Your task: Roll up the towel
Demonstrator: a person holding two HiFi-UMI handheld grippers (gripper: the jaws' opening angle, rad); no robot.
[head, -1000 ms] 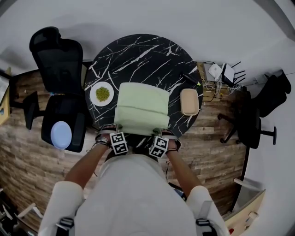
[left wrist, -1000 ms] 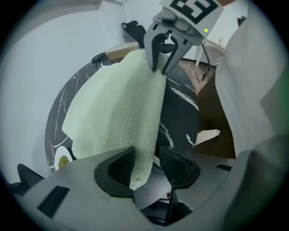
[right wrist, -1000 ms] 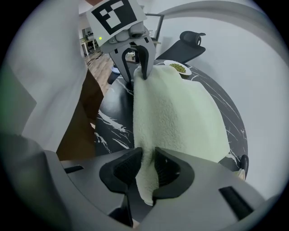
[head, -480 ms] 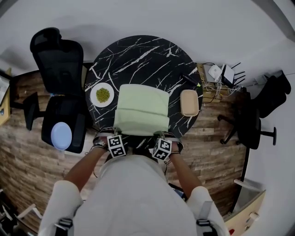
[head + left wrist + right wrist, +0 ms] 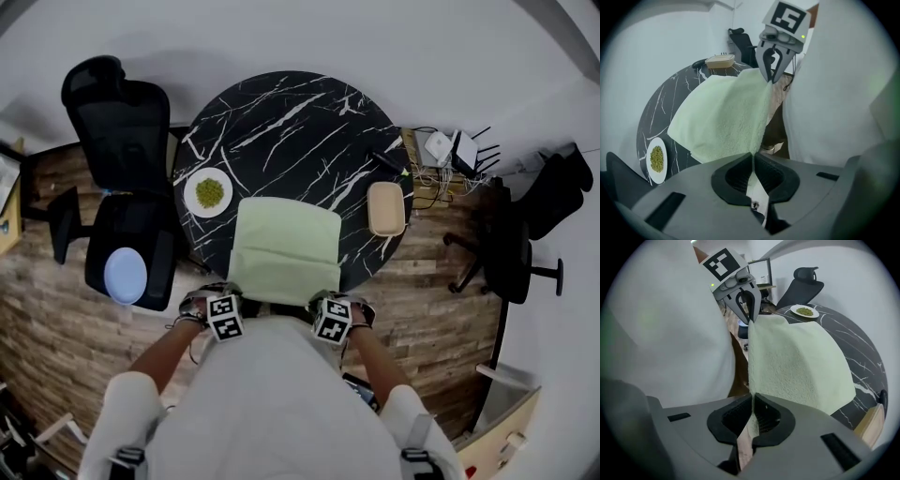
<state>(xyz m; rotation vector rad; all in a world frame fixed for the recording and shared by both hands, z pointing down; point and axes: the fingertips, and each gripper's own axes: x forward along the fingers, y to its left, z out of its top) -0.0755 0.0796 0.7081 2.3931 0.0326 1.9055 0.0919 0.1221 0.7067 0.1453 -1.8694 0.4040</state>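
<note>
Towel: the pale green terry towel [image 5: 286,246] is spread out, its far end lying on the round black marble tabletop [image 5: 281,122] and its near end lifted off the near rim toward the person.
Long axis: runs from the person straight out toward the middle of the tabletop. The short near edge stretches crosswise between the two grippers.
Left gripper: the left gripper [image 5: 752,161] is clamped on the towel's near left corner and points steeply down.
Right gripper: the right gripper [image 5: 752,403] is pinched tight on the near right corner, with cloth caught between its pads.
Left of towel: a small white plate of green beans [image 5: 207,192], near the far left corner but apart from it.
Right of towel: a beige oblong box [image 5: 385,208] by the right rim, clear of the cloth.
Off the tabletop: a black office chair [image 5: 117,122] with a pale blue round disc [image 5: 125,275] on its seat.
</note>
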